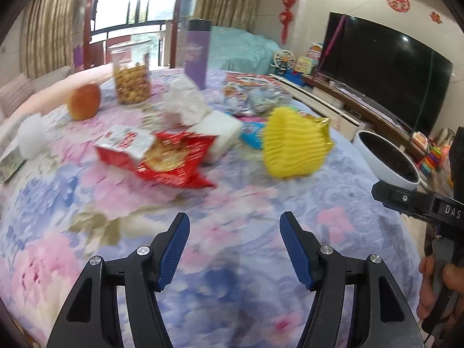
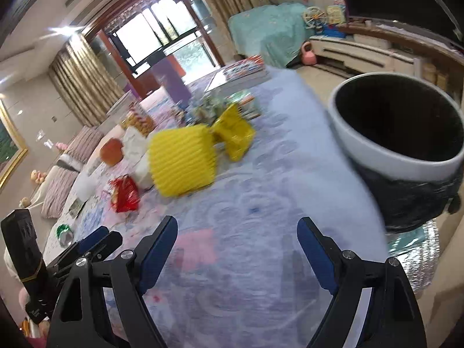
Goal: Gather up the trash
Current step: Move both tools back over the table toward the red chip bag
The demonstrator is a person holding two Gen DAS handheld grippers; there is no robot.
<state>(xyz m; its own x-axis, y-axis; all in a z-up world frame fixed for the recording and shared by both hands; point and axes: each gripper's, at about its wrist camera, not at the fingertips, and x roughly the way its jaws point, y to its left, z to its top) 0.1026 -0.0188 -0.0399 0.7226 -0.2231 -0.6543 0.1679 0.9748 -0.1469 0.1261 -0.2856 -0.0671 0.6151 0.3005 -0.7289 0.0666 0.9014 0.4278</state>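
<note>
On the far left of the left wrist view, a white fluffy ball [image 1: 31,135] is sitting near the edge of the surface [image 1: 232,203], which is wearing a cloth with pink and blue flowers. Behind it an orange fruit [image 1: 84,101] is resting, and next to that a clear jar [image 1: 131,72] of yellow snacks is standing up. Closer to the camera, a red snack bag [image 1: 165,159] is lying open and flat. A crumpled white paper [image 1: 188,98] is sitting behind it, with a white block [image 1: 220,130] just beside the bag. A tall purple box [image 1: 197,52] is standing at the back. Further right, a yellow ribbed foam net [image 1: 290,148] is lying beside a shiny gold wrapper [image 1: 322,127]; whether they are touching is hard to tell. Past the right edge of the surface, a white bin [image 1: 374,159] with a black bag inside is waiting, open at the top.

The left tongs [image 1: 235,246] are standing partly open over bare cloth, holding nothing. The right tongs [image 2: 236,249] are spread wide, also holding nothing, with the yellow net ahead and the bin to their right. At the right edge a hand [image 1: 435,287] is gripping the other tool's handle.
</note>
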